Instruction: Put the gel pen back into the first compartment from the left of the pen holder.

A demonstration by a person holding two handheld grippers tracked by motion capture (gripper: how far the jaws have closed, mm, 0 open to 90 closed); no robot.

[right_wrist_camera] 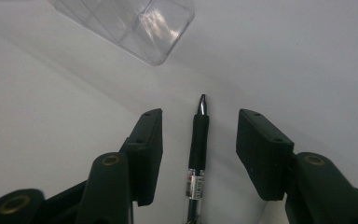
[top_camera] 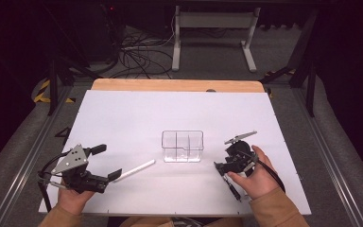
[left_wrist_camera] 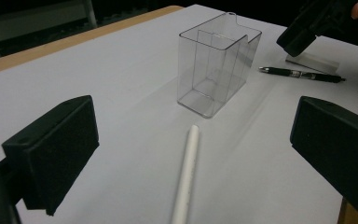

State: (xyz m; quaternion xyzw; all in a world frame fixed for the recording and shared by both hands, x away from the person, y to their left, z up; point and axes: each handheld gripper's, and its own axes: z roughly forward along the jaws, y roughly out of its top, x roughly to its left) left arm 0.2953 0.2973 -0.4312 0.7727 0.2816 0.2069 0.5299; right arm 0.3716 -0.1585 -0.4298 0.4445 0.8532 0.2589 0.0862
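Pen (right_wrist_camera: 198, 149) is lying on the desk (right_wrist_camera: 307, 60) between the right gripper (right_wrist_camera: 199, 140)'s part-open jaws, touching neither pad.

Black pen (right_wrist_camera: 197, 154) rear cut off by bottom edge; white stick (left_wrist_camera: 186, 179) likewise.

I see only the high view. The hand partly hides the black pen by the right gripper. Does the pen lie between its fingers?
Observer: Yes. In the right gripper view the black pen lies between the fingers of the right gripper, with a gap on each side.
Operator: Where does its tip point?
Observer: Toward a corner of the clear box.
Operator: And the left gripper?
Observer: The left gripper is open; the white stick lies centred between its fingers, touched by neither.
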